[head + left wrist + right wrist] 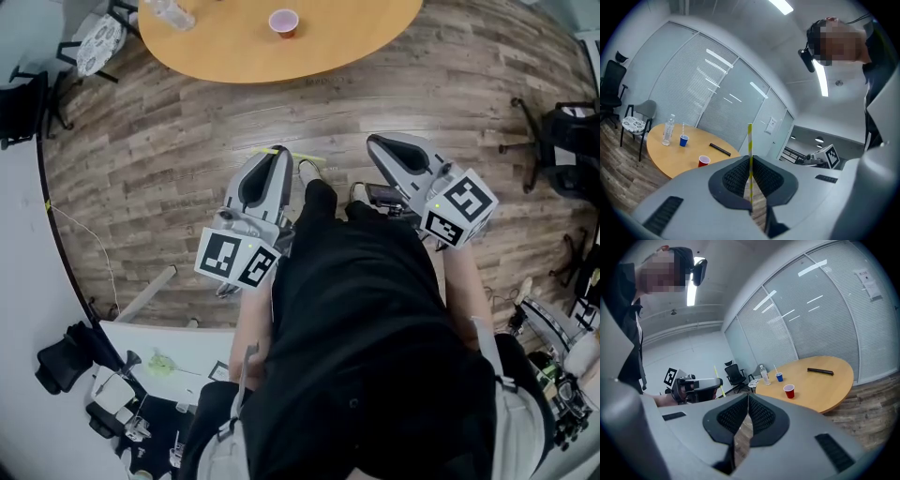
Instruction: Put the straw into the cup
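A yellow-and-white striped straw stands upright between the jaws of my left gripper, which is shut on it. In the head view the straw lies across the tip of the left gripper above the wooden floor. My right gripper is shut with nothing in it, and it shows beside the left one in the head view. A red cup stands on the round wooden table well ahead of both grippers. The same red cup appears in both gripper views.
On the table there are also a blue cup with a straw in it, a water bottle and a long black object. A chair with a patterned seat stands left of the table. Office chairs stand at the right.
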Action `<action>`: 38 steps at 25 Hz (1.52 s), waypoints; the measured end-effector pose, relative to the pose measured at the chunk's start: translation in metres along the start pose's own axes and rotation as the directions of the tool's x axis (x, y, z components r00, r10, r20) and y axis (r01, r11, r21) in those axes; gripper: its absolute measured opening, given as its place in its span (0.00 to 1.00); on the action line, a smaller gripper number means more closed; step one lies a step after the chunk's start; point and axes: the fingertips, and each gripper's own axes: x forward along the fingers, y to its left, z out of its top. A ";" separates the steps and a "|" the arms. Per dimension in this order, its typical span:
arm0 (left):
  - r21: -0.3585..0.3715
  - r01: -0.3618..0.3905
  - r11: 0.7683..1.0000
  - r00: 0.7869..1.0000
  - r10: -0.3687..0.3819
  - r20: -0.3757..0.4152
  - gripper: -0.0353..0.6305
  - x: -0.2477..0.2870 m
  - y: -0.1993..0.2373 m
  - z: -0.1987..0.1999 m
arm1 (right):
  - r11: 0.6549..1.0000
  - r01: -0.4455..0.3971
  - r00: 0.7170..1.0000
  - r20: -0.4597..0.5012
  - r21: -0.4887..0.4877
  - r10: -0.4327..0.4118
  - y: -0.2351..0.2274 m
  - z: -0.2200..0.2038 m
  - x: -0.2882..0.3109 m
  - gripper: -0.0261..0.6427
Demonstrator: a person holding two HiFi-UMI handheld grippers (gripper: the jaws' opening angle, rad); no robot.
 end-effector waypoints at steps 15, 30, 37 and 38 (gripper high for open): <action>0.028 0.077 0.997 0.997 -0.077 -0.029 0.10 0.000 0.059 0.019 | 0.993 0.121 0.993 -0.005 0.001 -0.121 -0.003 0.017 0.054 0.07; 0.026 0.094 0.995 0.994 -0.092 -0.053 0.10 0.028 0.078 0.029 | 0.982 0.177 0.984 0.005 0.059 -0.178 -0.032 0.030 0.061 0.07; 0.024 0.083 0.996 0.994 -0.081 -0.070 0.10 0.058 0.073 0.031 | 0.986 0.158 0.987 0.019 0.056 -0.159 -0.060 0.047 0.062 0.07; 0.025 0.081 0.996 0.994 -0.079 -0.071 0.10 0.064 0.072 0.032 | 0.986 0.156 0.987 0.020 0.057 -0.157 -0.065 0.049 0.062 0.07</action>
